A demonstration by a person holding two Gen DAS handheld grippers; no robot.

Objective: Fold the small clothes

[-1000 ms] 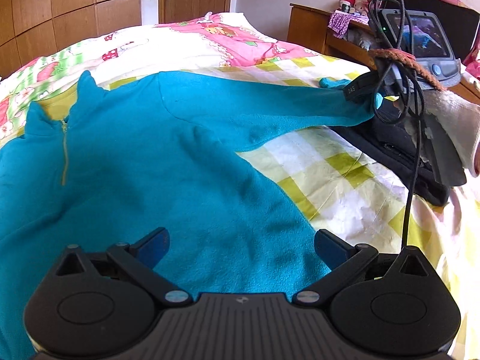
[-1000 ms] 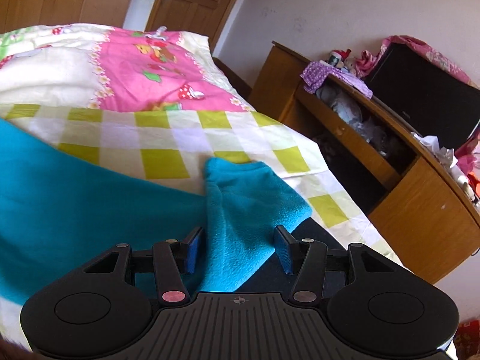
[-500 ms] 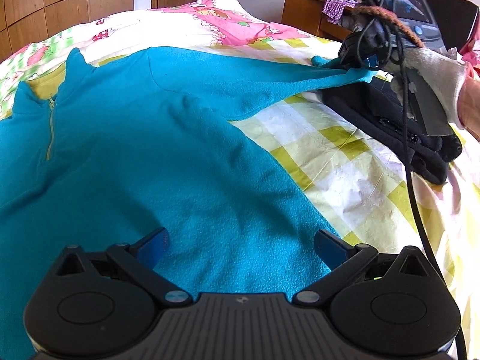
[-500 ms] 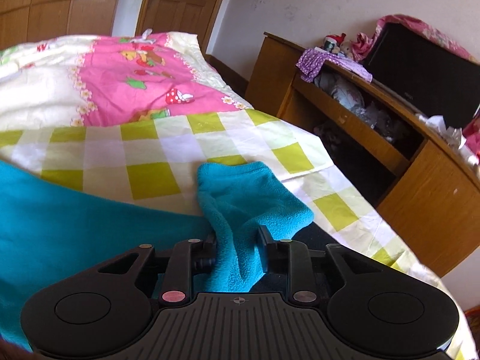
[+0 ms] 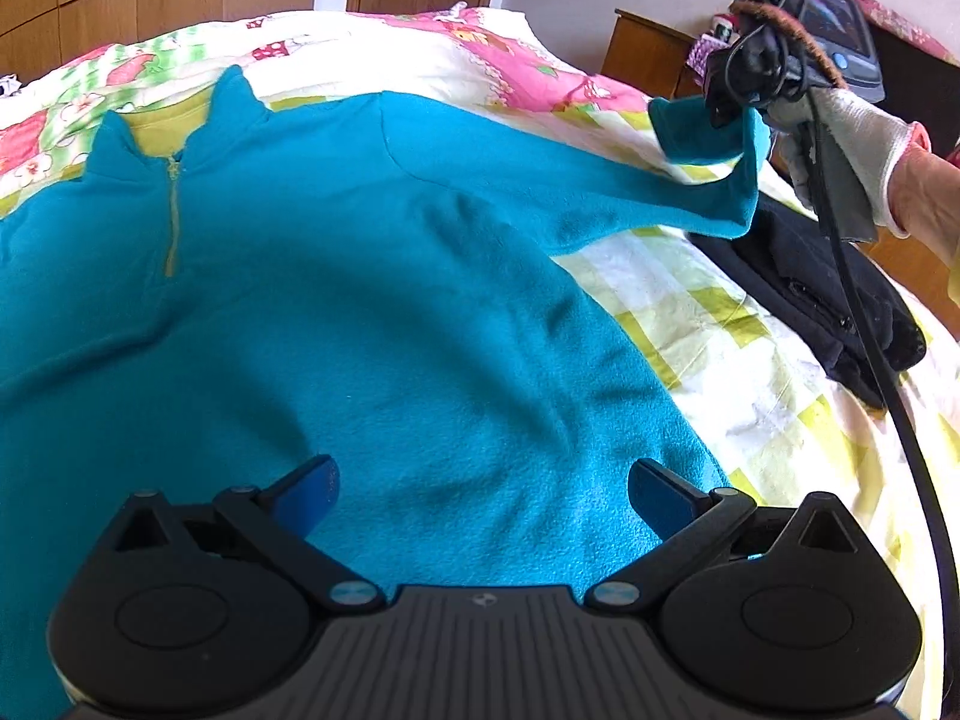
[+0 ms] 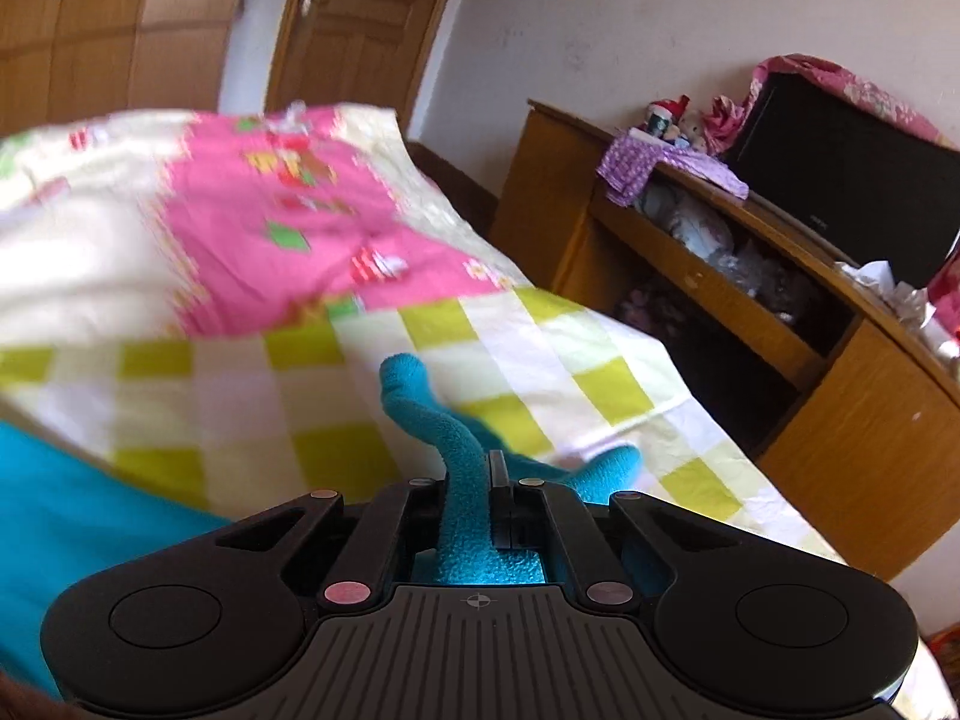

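Teal fleece top (image 5: 372, 300) lay spread on the bed (image 5: 738, 372), one sleeve lifted.
Your right tongs (image 6: 477, 480) were clamped on the sleeve cuff (image 6: 462, 450), holding it off the checked cover beside a folded black garment (image 5: 840, 300). Your left tongs (image 5: 480, 489) hung spread wide over the top's lower part, gripping nothing.

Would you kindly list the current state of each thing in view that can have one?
Left claw: open, over the fleece's body.
Right claw: shut on the sleeve cuff.
Teal fleece pullover: spread flat, unfolded.
Sleeve cuff: lifted off the bed.
Collar zip: partly open.
Black garment: folded, on the bed.
Door: closed.
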